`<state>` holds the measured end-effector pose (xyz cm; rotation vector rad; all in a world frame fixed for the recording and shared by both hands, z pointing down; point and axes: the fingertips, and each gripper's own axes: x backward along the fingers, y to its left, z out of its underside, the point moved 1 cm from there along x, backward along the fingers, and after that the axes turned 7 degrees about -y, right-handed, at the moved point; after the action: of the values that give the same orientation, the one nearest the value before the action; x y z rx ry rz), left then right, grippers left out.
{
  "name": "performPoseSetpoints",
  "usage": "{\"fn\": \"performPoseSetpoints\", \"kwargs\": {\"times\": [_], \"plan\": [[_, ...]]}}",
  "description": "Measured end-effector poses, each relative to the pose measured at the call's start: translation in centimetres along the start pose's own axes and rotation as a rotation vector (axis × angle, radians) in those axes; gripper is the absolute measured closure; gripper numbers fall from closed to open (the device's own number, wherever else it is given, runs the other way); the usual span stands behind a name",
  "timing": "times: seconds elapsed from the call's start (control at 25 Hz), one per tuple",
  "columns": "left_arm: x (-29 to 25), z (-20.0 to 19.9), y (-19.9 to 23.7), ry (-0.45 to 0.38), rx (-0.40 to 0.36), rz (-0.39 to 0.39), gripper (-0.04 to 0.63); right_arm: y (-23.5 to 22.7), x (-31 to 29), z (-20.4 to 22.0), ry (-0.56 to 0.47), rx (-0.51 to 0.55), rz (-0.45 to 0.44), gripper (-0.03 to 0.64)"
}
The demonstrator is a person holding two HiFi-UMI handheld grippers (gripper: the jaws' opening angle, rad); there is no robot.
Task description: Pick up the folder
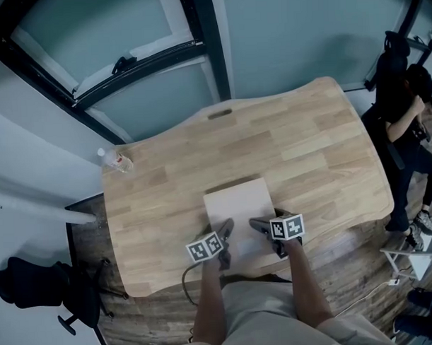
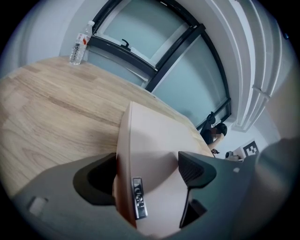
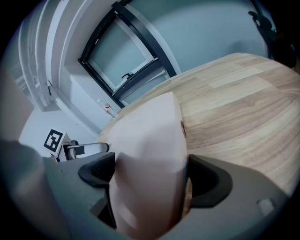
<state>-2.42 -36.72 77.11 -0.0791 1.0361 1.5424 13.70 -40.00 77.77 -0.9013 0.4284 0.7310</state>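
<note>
Room: bare wood lay left, right and beyond the folder [image 1: 237, 206]; bottle [image 1: 115, 160] well apart at the far-left corner | Folder: flat by the near edge, long axis running away from the person | left gripper [image 1: 226, 229], right gripper [image 1: 257, 223]: jaws wide (folder between them), one at each near corner | Surface: light wooden table [image 1: 314, 143], grey walls, dark-framed window [image 1: 148, 61].

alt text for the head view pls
A pale folder lies flat on a wooden table, with the left gripper and right gripper at its near edge. A bottle stands at the table's far left corner; a person in black is by its right side.
</note>
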Motion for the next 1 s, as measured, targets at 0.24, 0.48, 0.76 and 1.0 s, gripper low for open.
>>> {"fn": "performPoseSetpoints", "kwargs": {"times": [0.24,0.48,0.76,1.0], "plan": [[0.6,-1.4,-1.5,-0.039,-0.035,0.014,0.193,0.5,1.3,-1.5,-0.053,0.034,-0.004,0.133],[1.7,-3.3,-2.9,-0.088,-0.067,0.023,0.193,1.7,2.4,-3.5,-0.103,0.072,-0.015,0.133],[4.6,-5.8,-3.5,-0.174,-0.090,0.013,0.193,4.8,3.3,-5.6,-0.154,0.142,-0.058,0.133],[7.3,-8.9,-5.1,-0.259,-0.118,0.037,0.193,7.7,5.1,-8.3,-0.224,0.202,-0.092,0.133]]}}
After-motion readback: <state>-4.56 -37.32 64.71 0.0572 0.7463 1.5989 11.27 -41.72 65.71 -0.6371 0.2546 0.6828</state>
